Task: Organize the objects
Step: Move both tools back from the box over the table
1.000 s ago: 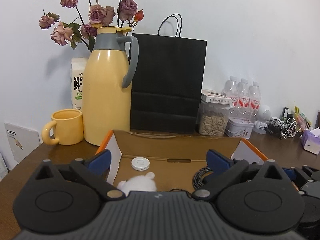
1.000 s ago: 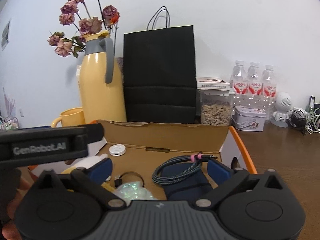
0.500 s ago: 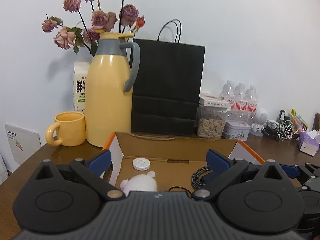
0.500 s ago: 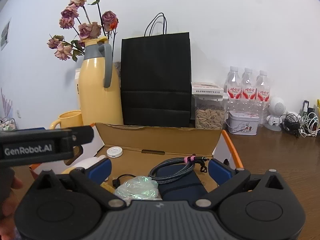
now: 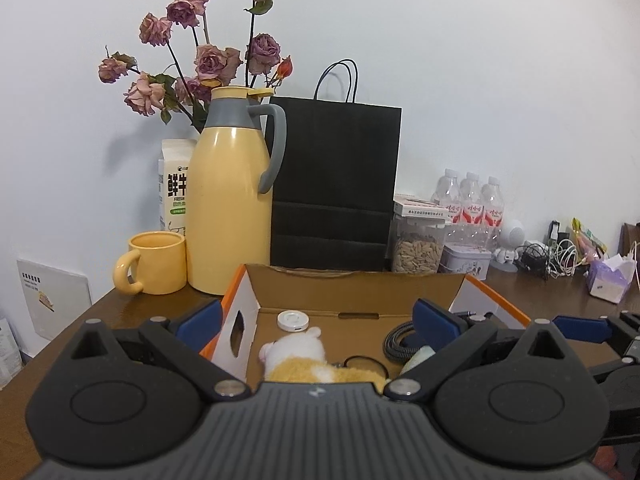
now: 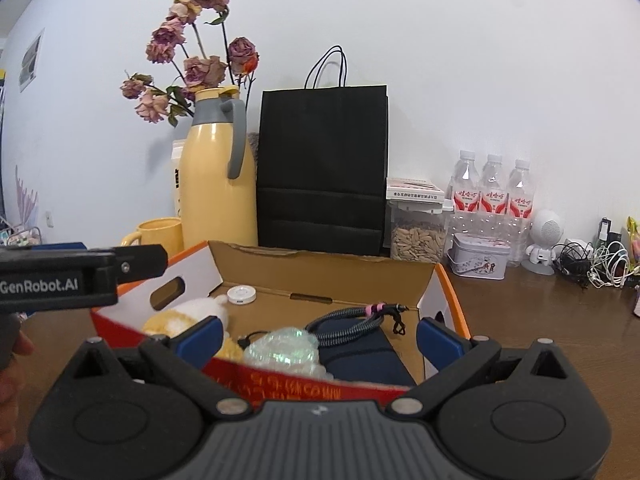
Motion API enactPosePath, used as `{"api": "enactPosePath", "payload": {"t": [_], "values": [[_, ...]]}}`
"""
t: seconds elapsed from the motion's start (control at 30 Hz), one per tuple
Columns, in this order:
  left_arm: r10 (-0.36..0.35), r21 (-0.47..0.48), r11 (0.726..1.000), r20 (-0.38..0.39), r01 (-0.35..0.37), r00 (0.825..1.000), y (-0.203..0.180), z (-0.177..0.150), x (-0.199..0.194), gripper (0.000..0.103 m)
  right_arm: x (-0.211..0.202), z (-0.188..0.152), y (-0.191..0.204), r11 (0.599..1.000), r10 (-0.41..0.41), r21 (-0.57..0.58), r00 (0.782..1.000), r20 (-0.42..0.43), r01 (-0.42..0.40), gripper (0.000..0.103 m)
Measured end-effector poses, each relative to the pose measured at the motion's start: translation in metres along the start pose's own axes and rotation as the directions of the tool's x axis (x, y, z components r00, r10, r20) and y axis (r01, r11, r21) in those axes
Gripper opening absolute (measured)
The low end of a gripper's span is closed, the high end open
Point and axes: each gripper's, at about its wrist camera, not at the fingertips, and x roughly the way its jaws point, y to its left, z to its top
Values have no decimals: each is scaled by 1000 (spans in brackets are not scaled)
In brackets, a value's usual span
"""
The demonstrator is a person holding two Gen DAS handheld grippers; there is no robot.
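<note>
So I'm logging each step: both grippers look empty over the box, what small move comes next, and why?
Probably pull both back from the cardboard box. The left gripper and right gripper are open and hold nothing, while the plush toy, braided cable and white disc already lie inside.

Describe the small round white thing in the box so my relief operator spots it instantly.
Find the open cardboard box before the black paper bag. On its floor by the back wall lies a white disc, flat and hard, unlike the fluffy plush toy beside it.

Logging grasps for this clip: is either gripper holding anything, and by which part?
Nothing is held: left gripper and right gripper are both open above the cardboard box.
</note>
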Motion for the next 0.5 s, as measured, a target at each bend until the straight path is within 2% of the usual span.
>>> {"api": "enactPosePath", "payload": {"t": [0.27,0.5], "values": [[-2,21,1000,-18,2,1000,5,-9,-25,103,-27,-13,2,1000,3,-17,1000,-16,-3,103],[6,34,999,-67,-4,998,13,-21,-41,103,-46,-24,1,1000,7,-18,999,-45,-7,103]]}}
